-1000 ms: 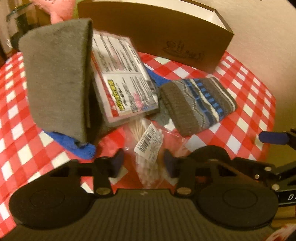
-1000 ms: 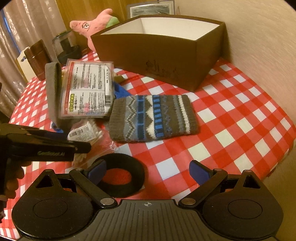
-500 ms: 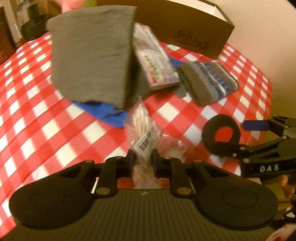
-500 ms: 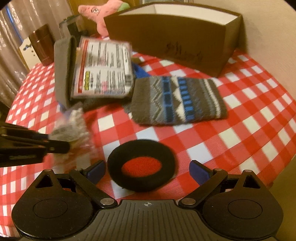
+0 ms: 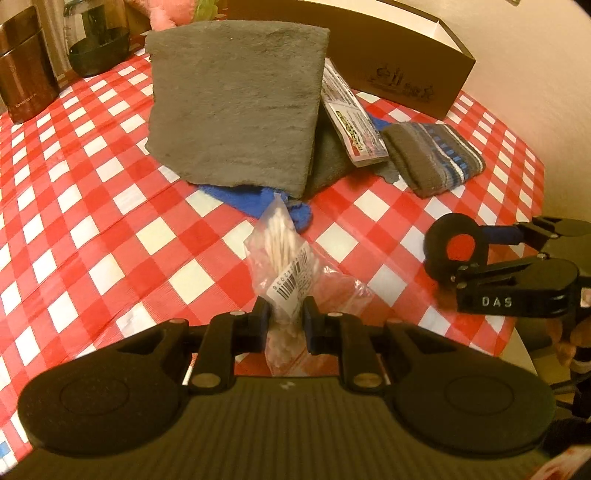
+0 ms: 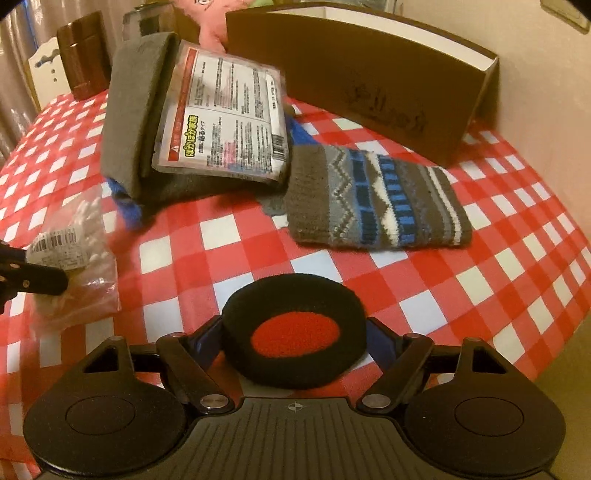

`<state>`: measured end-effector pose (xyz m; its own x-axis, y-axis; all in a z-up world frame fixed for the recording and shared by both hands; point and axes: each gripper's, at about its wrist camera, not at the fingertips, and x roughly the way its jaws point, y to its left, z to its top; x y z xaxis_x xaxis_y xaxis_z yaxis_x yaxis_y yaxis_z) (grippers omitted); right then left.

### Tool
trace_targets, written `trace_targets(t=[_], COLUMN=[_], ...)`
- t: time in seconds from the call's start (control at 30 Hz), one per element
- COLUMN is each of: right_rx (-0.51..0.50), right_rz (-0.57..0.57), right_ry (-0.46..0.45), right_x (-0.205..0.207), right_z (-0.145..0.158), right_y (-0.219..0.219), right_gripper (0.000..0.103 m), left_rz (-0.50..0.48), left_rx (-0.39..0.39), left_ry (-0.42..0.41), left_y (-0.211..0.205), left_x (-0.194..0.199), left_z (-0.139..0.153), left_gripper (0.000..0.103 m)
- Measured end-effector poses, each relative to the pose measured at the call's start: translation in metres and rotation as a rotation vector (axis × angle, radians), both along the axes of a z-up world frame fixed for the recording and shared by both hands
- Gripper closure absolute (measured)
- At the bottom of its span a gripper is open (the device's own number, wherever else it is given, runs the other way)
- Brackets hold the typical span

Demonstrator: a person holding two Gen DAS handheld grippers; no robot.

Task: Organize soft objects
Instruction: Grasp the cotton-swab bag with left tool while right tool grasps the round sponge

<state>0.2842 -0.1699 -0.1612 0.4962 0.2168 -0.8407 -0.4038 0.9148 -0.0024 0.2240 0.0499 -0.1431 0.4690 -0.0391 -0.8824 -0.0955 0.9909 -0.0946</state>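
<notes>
The left tool (image 5: 284, 319) is clenched on a bag of cotton swabs (image 5: 284, 258); the right tool (image 6: 293, 341), jaws just closing, brackets a black ring pad (image 6: 293, 328) on the bench (image 6: 480, 280).

My right tongs' pads are hidden behind the black ring pad (image 6: 294, 334), so I can't tell whether they touch it. The blue cloth (image 5: 258, 201) shows only as an edge under the grey folded cloth (image 5: 236, 110). The pink plush toy (image 6: 210, 22) is cut off by the frame's top edge. The bag of cotton swabs (image 6: 74, 254) is blurred in my right view.
</notes>
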Motion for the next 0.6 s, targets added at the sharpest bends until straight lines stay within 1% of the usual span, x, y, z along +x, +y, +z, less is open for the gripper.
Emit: trace_targets(t=[0.13, 0.3, 0.47, 0.6], right_rx=[0.017, 0.060, 0.102, 0.131], right_rz=[-0.024, -0.048, -0.066, -0.073], right_ry=[0.012, 0.003, -0.033, -0.063], right_x=[-0.004, -0.014, -0.021, -0.022], right_z=[0.007, 0.028, 0.056, 0.079], right_y=[0.001, 0.001, 0.005, 0.006], right_gripper=[0.025, 0.025, 0.025, 0.025], left_rz=[-0.004, -0.022, -0.026, -0.009], left_rx=[-0.012, -0.019, -0.014, -0.009], left_ry=[-0.016, -0.061, -0.132, -0.189], left_y=[0.005, 0.010, 0.016, 0.021], left_x=[-0.005, -0.014, -0.024, -0.028], left_z=[0.005, 0.022, 0.051, 0.077], left_gripper=[0.086, 0.086, 0.086, 0.086])
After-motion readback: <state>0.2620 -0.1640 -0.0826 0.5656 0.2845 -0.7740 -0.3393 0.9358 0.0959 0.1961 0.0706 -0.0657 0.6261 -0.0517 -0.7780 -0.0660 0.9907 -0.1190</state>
